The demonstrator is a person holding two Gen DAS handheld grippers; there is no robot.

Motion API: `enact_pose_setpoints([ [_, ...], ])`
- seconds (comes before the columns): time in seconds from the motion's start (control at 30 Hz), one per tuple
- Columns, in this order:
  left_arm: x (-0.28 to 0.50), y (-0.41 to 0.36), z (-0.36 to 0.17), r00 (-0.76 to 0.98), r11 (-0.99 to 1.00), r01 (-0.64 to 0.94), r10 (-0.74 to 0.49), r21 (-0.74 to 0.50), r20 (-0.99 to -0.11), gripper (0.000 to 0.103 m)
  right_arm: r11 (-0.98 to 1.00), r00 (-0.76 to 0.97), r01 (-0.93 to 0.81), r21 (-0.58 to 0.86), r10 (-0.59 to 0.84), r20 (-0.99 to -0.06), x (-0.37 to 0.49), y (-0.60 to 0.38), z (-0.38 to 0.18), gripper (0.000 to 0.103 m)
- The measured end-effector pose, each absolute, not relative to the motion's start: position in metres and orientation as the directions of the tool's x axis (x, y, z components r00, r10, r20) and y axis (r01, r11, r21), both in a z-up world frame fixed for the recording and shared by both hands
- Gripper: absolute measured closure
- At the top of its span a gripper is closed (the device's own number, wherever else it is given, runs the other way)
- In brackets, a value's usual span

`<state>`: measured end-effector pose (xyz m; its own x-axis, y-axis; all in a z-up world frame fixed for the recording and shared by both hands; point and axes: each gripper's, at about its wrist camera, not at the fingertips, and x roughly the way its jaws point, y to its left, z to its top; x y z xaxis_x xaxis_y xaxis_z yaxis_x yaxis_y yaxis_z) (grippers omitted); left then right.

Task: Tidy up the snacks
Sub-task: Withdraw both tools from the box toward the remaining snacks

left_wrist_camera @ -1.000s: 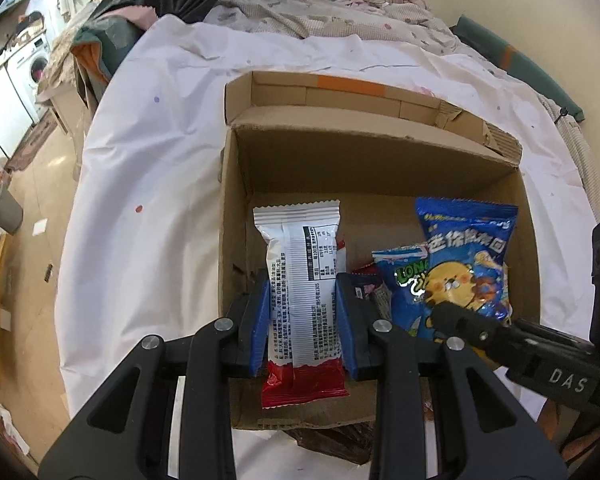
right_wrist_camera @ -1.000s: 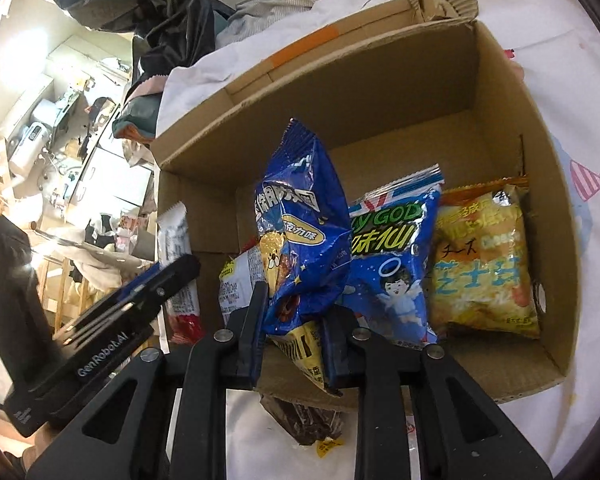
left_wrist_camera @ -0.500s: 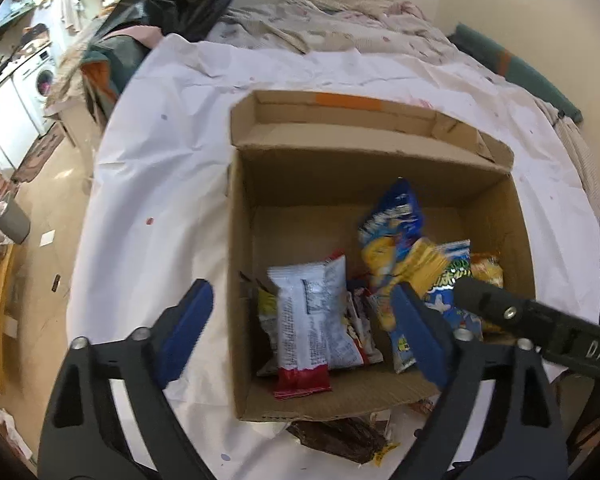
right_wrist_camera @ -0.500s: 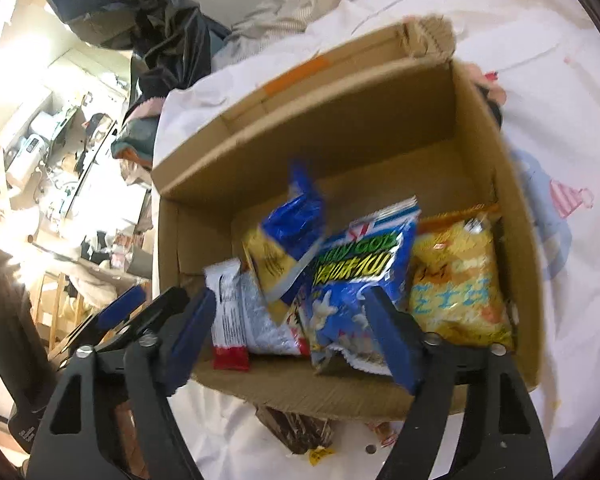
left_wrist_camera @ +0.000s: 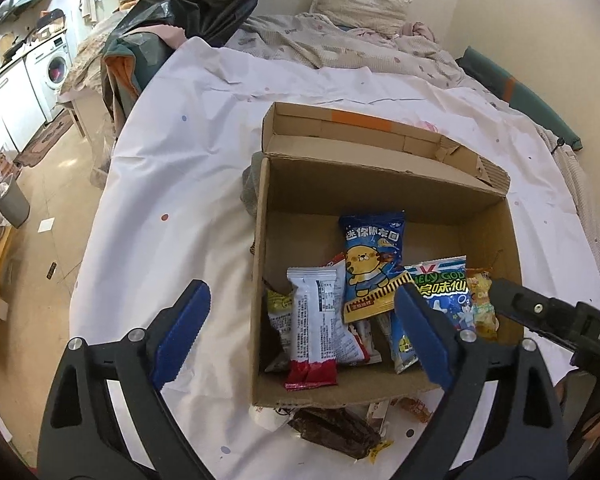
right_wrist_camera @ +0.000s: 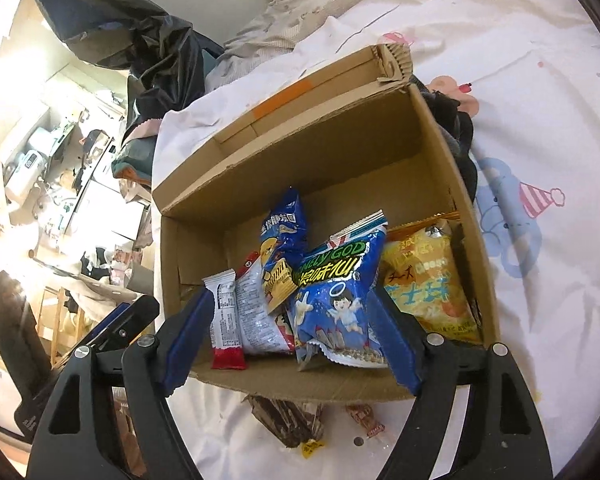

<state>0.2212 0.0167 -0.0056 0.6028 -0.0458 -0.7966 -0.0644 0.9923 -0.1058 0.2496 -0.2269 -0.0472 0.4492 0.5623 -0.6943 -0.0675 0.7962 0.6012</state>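
Both hand-held grippers hang wide open and empty, left (left_wrist_camera: pixel 300 334) and right (right_wrist_camera: pixel 292 338), above the box's (left_wrist_camera: pixel 512 264) near edge. Inside lie the white bar (left_wrist_camera: pixel 314 324), blue bear bag (left_wrist_camera: pixel 372 264), blue angel bag (right_wrist_camera: pixel 336 300), yellow bag (right_wrist_camera: pixel 424 284). A brown wrapper (left_wrist_camera: pixel 334 432) lies outside on the white sheet (left_wrist_camera: pixel 172 184).

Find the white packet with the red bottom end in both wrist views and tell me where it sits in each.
Left wrist view: the white packet lies low centre, at the left end of the cardboard box, between the open blue fingers.
Right wrist view: the white packet lies low and left of centre, leftmost in the box.
Shared landmark: the dark blue bag just right of it.
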Motion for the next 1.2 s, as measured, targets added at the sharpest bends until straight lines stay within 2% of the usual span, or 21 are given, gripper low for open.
enact_pose_setpoints([
  [0.2, 0.206, 0.019, 0.003, 0.645, 0.996, -0.069, 0.001, -0.057, -0.764, 0.012, 0.803, 0.458, -0.085, 0.591, 0.558, -0.692, 0.232, -0.231, -0.038, 0.022],
  [0.8, 0.151, 0.021, -0.001, 0.618, 0.996, -0.047, -0.034, -0.080, -0.786, 0.011, 0.793, 0.459, -0.082, 0.603, 0.567, -0.684, 0.181, -0.244, -0.029, 0.022],
  [1.2, 0.131, 0.021, -0.010, 0.595, 0.996, -0.045, -0.038, -0.081, -0.803, 0.011, 0.807, 0.440, -0.067, 0.587, 0.551, -0.709, 0.155, -0.251, -0.040, 0.011],
])
